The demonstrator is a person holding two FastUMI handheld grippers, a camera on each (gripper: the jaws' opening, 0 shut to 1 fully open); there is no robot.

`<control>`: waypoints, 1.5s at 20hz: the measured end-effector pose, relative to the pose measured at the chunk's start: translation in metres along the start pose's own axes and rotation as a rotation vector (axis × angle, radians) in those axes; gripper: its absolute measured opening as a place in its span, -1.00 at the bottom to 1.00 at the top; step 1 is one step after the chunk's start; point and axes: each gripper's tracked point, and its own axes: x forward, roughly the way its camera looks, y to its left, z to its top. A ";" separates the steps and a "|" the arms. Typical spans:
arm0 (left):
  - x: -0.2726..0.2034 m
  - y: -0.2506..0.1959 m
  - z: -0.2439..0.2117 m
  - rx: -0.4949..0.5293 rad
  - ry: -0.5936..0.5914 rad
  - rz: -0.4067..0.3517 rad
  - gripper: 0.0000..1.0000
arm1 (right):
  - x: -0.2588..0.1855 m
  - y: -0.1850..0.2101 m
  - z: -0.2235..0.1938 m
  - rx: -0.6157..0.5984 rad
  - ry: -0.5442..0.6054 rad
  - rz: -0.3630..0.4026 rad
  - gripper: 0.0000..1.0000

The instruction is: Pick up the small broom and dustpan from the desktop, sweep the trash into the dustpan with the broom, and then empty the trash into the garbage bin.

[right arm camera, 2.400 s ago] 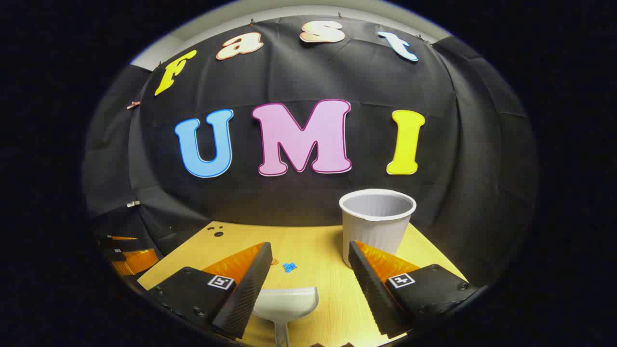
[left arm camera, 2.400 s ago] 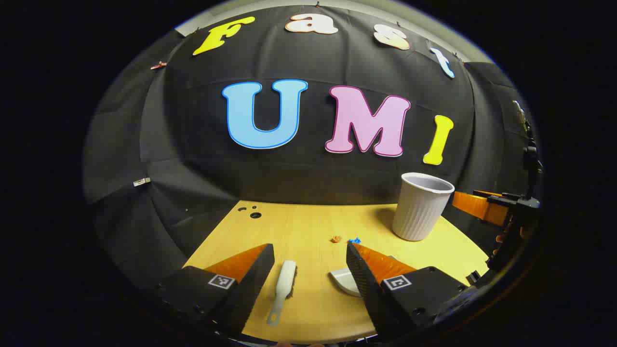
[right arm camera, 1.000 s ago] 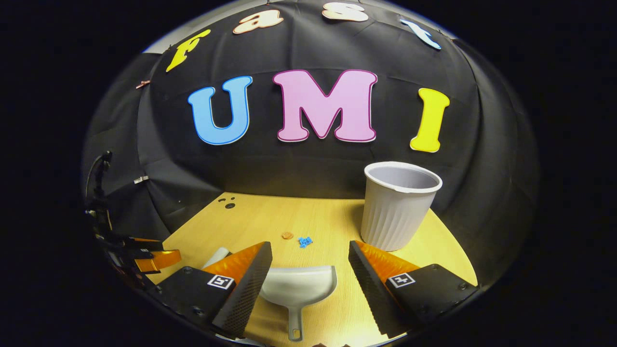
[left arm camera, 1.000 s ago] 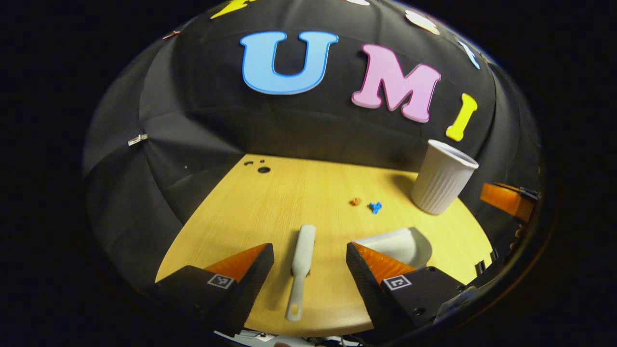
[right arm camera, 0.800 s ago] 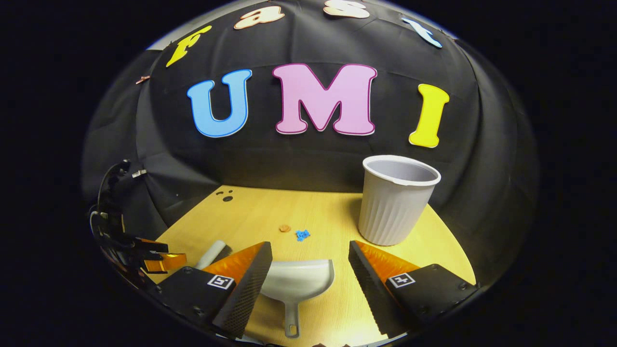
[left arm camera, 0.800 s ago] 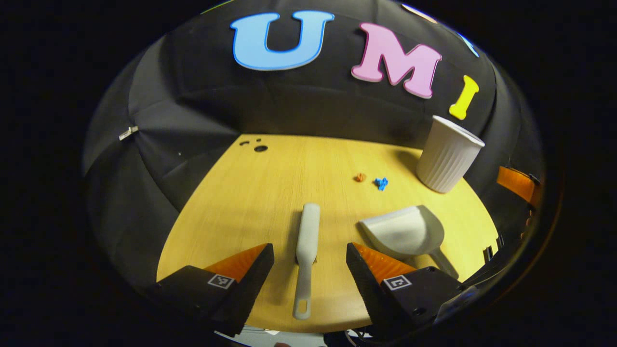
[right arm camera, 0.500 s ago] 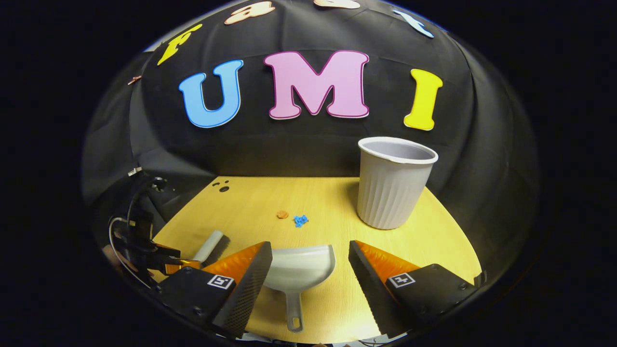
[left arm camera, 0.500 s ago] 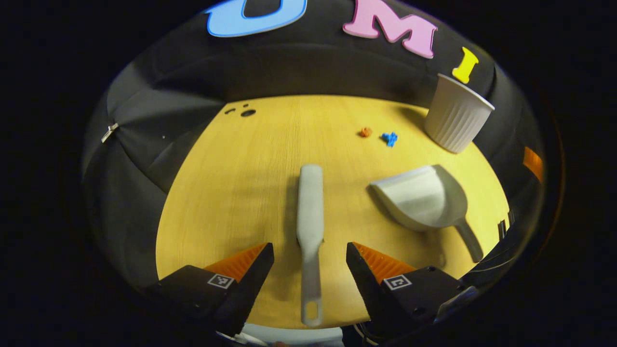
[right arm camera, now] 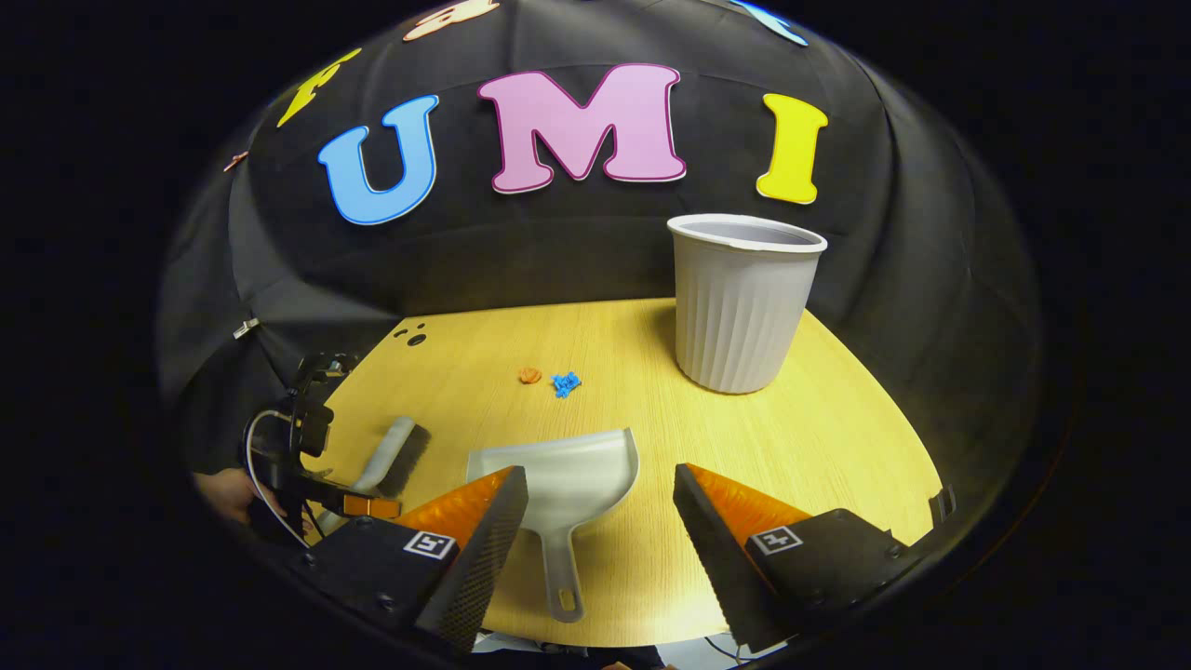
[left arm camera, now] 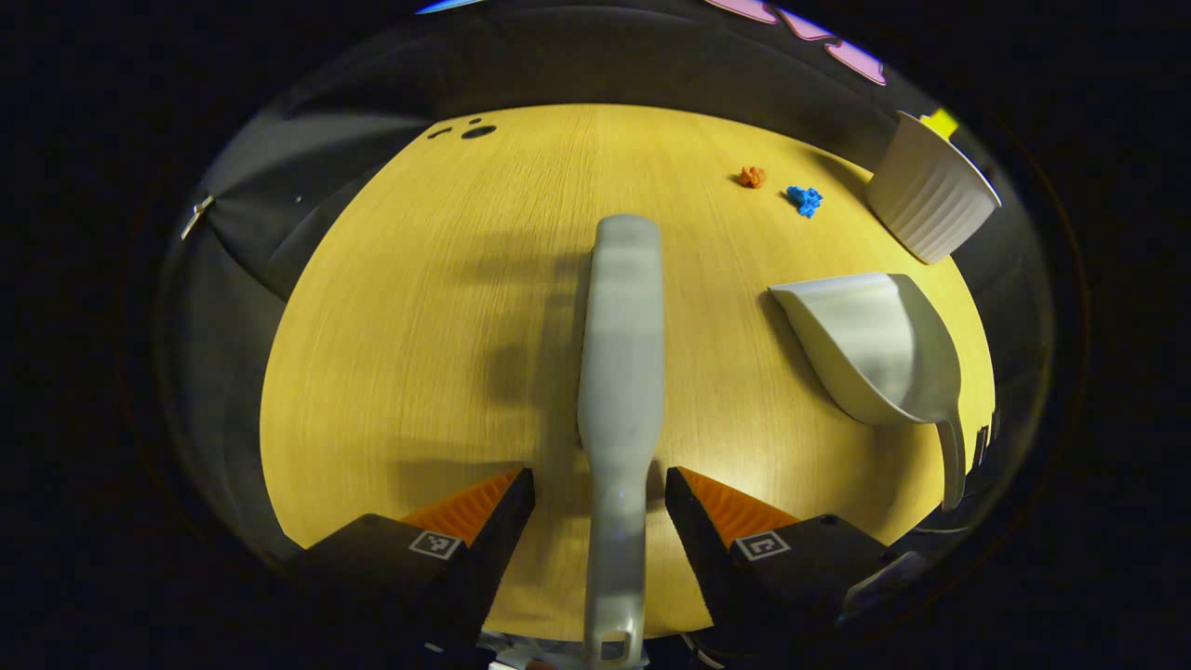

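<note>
The small grey broom (left arm camera: 620, 354) lies on the wooden desktop (left arm camera: 419, 326), its handle running back between the fingers of my left gripper (left arm camera: 600, 482), which is open and straddles the handle without pressing it. The grey dustpan (left arm camera: 875, 344) lies to its right. In the right gripper view the dustpan (right arm camera: 568, 475) lies just ahead of my open right gripper (right arm camera: 600, 484), its handle reaching between the fingers without touching them. The broom (right arm camera: 395, 454) lies at the left, with the left gripper (right arm camera: 358, 505) over its handle. An orange scrap (right arm camera: 529, 375) and a blue scrap (right arm camera: 565, 383) lie beyond the dustpan.
A ribbed grey bin (right arm camera: 744, 302) stands upright at the back right of the desktop (right arm camera: 837, 437), beyond the dustpan. The same bin (left arm camera: 930, 200) appears at the far right in the left gripper view, past the scraps (left arm camera: 804, 199). A hand (right arm camera: 223, 493) holds the left gripper.
My left gripper has tipped down and closed in on the broom, so its handle now lies between the fingers. My right gripper has come over the dustpan handle. Both stay open.
</note>
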 end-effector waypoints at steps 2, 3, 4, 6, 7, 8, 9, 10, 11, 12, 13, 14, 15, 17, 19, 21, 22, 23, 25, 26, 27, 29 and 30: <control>0.003 0.001 0.004 0.009 -0.012 0.016 0.75 | -0.001 0.000 -0.005 -0.005 0.009 -0.002 0.98; 0.006 0.001 0.004 0.013 -0.007 0.021 0.65 | -0.001 0.002 -0.009 -0.003 0.021 0.002 0.98; 0.003 -0.001 0.006 0.018 -0.010 0.024 0.62 | 0.000 0.003 -0.012 -0.001 0.031 0.005 0.98; 0.004 -0.006 0.006 0.038 -0.014 0.015 0.43 | 0.003 0.007 -0.018 0.005 0.051 0.016 0.98; 0.007 -0.009 0.007 0.052 -0.015 0.011 0.30 | 0.005 0.008 -0.020 0.009 0.064 0.021 0.98; 0.006 -0.012 0.009 0.061 -0.023 0.009 0.24 | 0.006 0.010 -0.024 0.011 0.075 0.024 0.98; 0.008 -0.013 0.009 0.064 -0.026 0.016 0.00 | 0.009 0.012 -0.026 0.011 0.087 0.026 0.98; 0.009 -0.013 0.010 0.063 -0.033 0.021 -0.23 | 0.009 0.013 -0.031 0.011 0.101 0.025 0.98; 0.007 -0.012 0.010 0.060 -0.037 0.021 -0.38 | 0.012 0.014 -0.034 0.009 0.112 0.025 0.98; 0.006 -0.012 0.010 0.051 -0.047 0.015 -0.39 | 0.013 0.016 -0.038 0.007 0.124 0.027 0.98; 0.007 -0.012 0.012 0.041 -0.058 0.007 -0.41 | 0.014 0.017 -0.041 0.005 0.136 0.029 0.98; 0.006 -0.012 0.012 0.032 -0.073 -0.001 -0.41 | 0.017 0.019 -0.047 0.002 0.150 0.034 0.98; 0.004 -0.012 0.012 0.039 -0.082 -0.005 -0.44 | 0.019 0.022 -0.050 0.004 0.160 0.046 0.98; -0.004 -0.007 0.016 0.069 -0.131 0.010 -0.48 | 0.024 0.024 -0.057 -0.006 0.177 0.048 0.99; -0.017 -0.008 0.025 0.082 -0.199 0.004 -0.49 | 0.030 0.025 -0.063 -0.032 0.199 0.046 0.98; -0.032 -0.010 0.027 0.071 -0.238 -0.009 -0.47 | 0.037 0.020 -0.071 -0.046 0.224 0.033 0.99; -0.040 -0.011 0.028 0.053 -0.255 -0.022 -0.46 | 0.041 0.018 -0.075 -0.042 0.238 0.025 0.98; -0.048 -0.014 0.029 0.031 -0.273 -0.039 -0.49 | 0.044 0.016 -0.080 -0.037 0.258 0.016 0.99; -0.063 -0.016 0.026 -0.014 -0.294 -0.064 -0.49 | 0.051 0.013 -0.092 -0.027 0.307 0.002 0.99; -0.070 -0.016 0.023 -0.032 -0.299 -0.072 -0.49 | 0.055 0.014 -0.102 -0.023 0.342 0.007 0.98; -0.076 -0.016 0.022 -0.049 -0.309 -0.081 -0.49 | 0.056 0.015 -0.110 -0.015 0.381 0.010 0.98; -0.088 -0.016 0.020 -0.076 -0.327 -0.097 -0.49 | 0.058 0.020 -0.118 0.004 0.427 0.029 0.99; -0.093 -0.014 0.016 -0.079 -0.332 -0.094 -0.49 | 0.061 0.023 -0.122 -0.010 0.438 0.031 0.99</control>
